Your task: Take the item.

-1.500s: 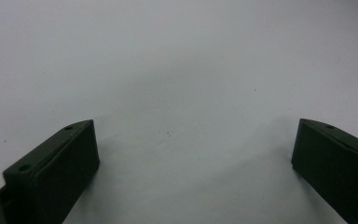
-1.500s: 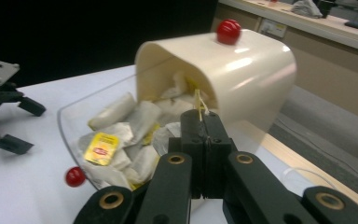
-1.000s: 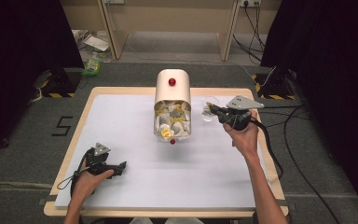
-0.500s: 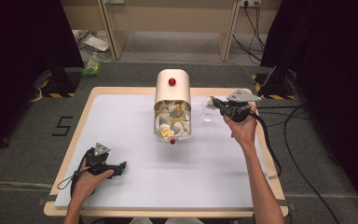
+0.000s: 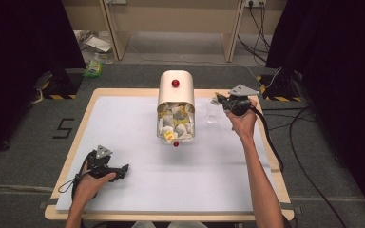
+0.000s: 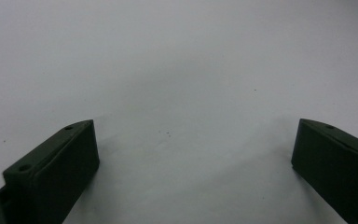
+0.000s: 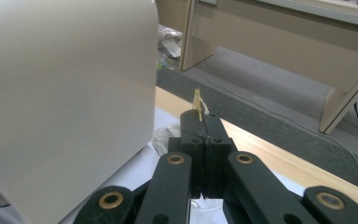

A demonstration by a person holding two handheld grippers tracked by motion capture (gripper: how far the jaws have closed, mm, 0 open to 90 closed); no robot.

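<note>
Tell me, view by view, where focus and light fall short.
High view: evenly lit table, soft overall, dark at both sides. Left gripper view: dim and grey, jaws blurred, a faint shadow between them. Right gripper view: the box is a blurred pale mass, while the right gripper and far floor look sharper.

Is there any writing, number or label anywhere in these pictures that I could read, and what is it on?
"5": a dark numeral on the grey floor mat, left of the table.
The packets in the cream container may carry print, but it is too small to read.
The green bottle on the floor has a label, too blurred to read.
</note>
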